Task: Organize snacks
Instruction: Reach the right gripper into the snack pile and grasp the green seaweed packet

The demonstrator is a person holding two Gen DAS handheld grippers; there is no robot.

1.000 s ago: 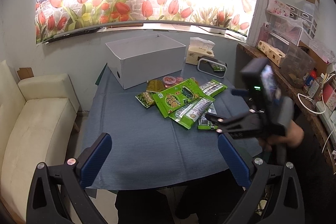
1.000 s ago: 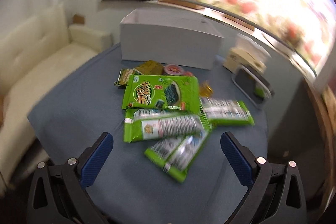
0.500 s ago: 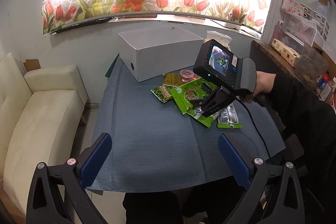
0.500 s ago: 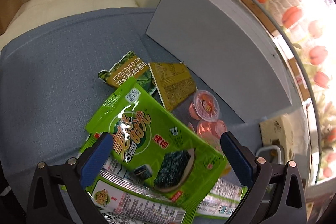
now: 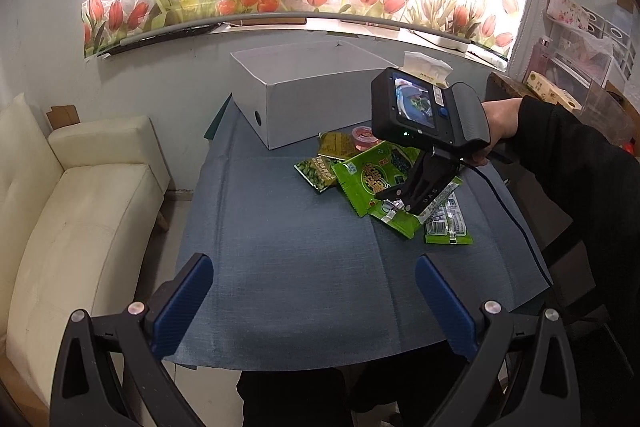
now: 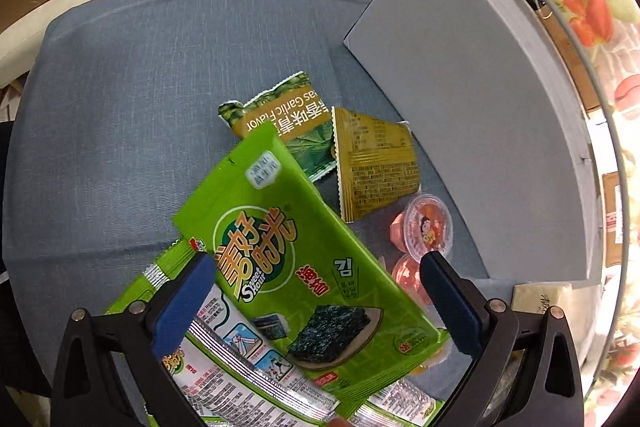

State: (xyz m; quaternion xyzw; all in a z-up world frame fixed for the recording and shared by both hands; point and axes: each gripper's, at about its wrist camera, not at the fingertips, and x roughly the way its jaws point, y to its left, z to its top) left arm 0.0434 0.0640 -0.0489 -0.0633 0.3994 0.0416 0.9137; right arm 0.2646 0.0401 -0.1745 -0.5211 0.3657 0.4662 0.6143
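Your right gripper has its fingers spread wide, one blue pad at each long edge of the big green seaweed packet, which lies on top of the pile with nothing pinched yet. Your left gripper is also spread and empty, hanging over bare blue tablecloth near the table's front edge.

From the right wrist view, the seaweed packet lies tilted, its upper corner pointing to 11 o'clock. It overlaps the silver-and-green strip packs under it at 6 o'clock and the garlic pea packet at 12 o'clock. The gold packet sits at 1 o'clock, and two pink jelly cups at 2 o'clock, the nearer one just beside your right pad. The white box, likely the place for the snacks, stands beyond them at 1 to 2 o'clock.

To do this well, lower until both pads sit below the packet's top face, then close across its narrow width. Keep the right pad off the jelly cups, and try to take only the top packet, not the strip packs beneath. The film looks slick and puffy, so squeeze firmly but slowly, then lift straight up before swinging toward the box.
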